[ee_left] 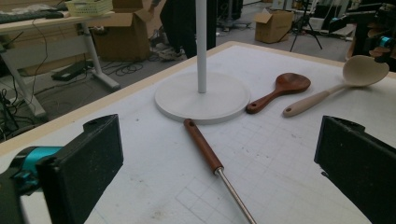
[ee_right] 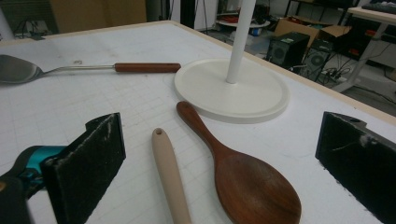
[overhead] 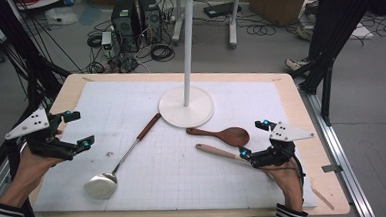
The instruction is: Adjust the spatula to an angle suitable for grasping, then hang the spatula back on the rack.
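On the white gridded mat that covers the wooden table, three long utensils lie around the round base of a white stand, which sits at the far middle with its pole rising straight up. The left gripper hovers at the left edge of the mat, its jaws spread wide with nothing between them; in the left gripper view the two black pads frame bare mat, and they close on nothing. Just to its right lies the metal ladle, its shiny bowl near the front edge and its thin steel shaft running diagonally up and away to a reddish wooden grip whose end lies just beside the stand's base; whether it touches cannot be told. The right gripper rests low at the right side of the mat, jaws likewise wide apart and holding nothing. The pale wooden spoon lies with its handle pointing left and its bowl end hidden under the right gripper's near jaw in the high view; in the right gripper view its handle runs up between the two jaws, untouched by either pad. The dark wooden spoon lies just beyond it, nearly parallel, bowl to the right and handle tip close to the stand's base. Both spoons rest flat on the mat.
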Tool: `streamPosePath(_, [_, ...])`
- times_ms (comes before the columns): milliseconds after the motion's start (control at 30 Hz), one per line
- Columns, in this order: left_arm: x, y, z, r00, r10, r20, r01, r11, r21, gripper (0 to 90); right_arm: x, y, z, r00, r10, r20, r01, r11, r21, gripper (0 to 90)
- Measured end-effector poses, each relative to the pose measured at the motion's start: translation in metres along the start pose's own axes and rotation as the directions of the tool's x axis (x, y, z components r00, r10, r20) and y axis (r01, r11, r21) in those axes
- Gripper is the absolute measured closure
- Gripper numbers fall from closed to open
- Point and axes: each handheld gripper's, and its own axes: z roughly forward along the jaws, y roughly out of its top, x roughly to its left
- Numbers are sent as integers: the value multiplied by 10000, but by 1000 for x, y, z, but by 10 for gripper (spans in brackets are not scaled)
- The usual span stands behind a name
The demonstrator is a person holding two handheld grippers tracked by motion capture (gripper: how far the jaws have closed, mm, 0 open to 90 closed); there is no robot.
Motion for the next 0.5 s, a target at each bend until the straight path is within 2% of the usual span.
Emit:
streamPosePath(333, [0, 2, -1, 9998, -20, -207, 23, 9999, 125, 17, 1, 1, -1, 10000, -32, 9, 32, 10000, -41, 7])
streamPosePath(500, [-2, 5, 2, 9990, -172, -409, 200, 9974, 687, 17, 1, 1, 0, 10000, -26, -6, 26, 10000, 22, 7])
